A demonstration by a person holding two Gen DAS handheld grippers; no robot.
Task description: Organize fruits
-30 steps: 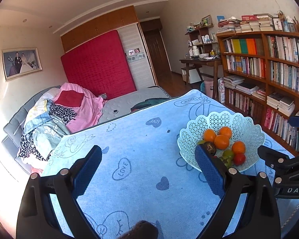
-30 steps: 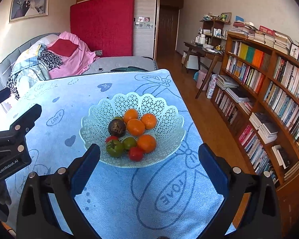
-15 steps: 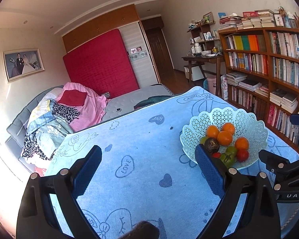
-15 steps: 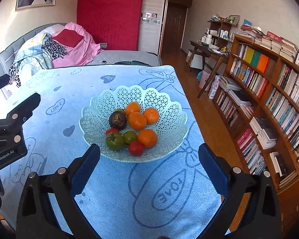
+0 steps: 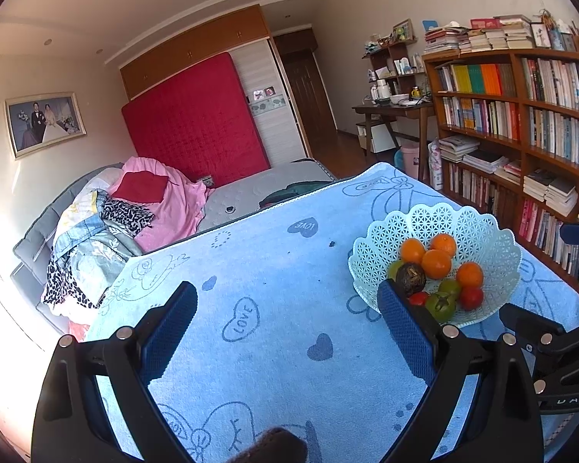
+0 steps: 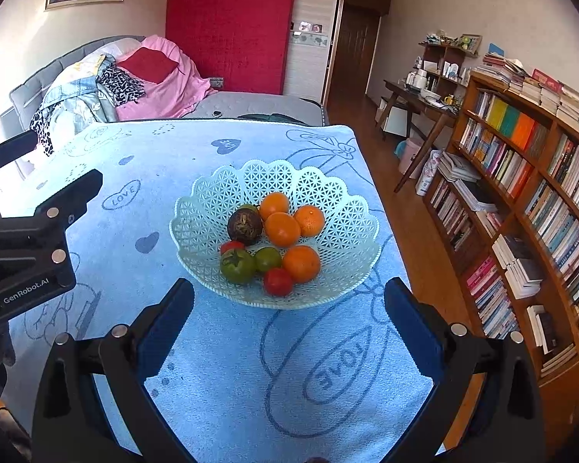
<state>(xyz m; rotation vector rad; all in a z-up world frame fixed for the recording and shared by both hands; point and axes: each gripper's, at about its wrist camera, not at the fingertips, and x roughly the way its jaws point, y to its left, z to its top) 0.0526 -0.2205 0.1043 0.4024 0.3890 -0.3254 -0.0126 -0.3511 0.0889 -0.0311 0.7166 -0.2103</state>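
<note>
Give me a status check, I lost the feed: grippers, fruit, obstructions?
Left gripper open, empty. Right gripper open, empty, short of the lattice fruit basket. All fruit in the basket, oranges included. Nothing blocking the approach.

Light green fruit (image 6: 247, 207): mostly hidden behind the dark round fruit (image 6: 244, 225) — kind unclear.
Small red fruit (image 5: 418, 298): partly covered by the left gripper's (image 5: 285, 318) right finger.
Book spines (image 6: 559, 193), right of the right gripper (image 6: 289, 318): titles too small — unreadable.

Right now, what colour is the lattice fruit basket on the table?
Pale mint green, the basket shows best in the right wrist view.
</note>
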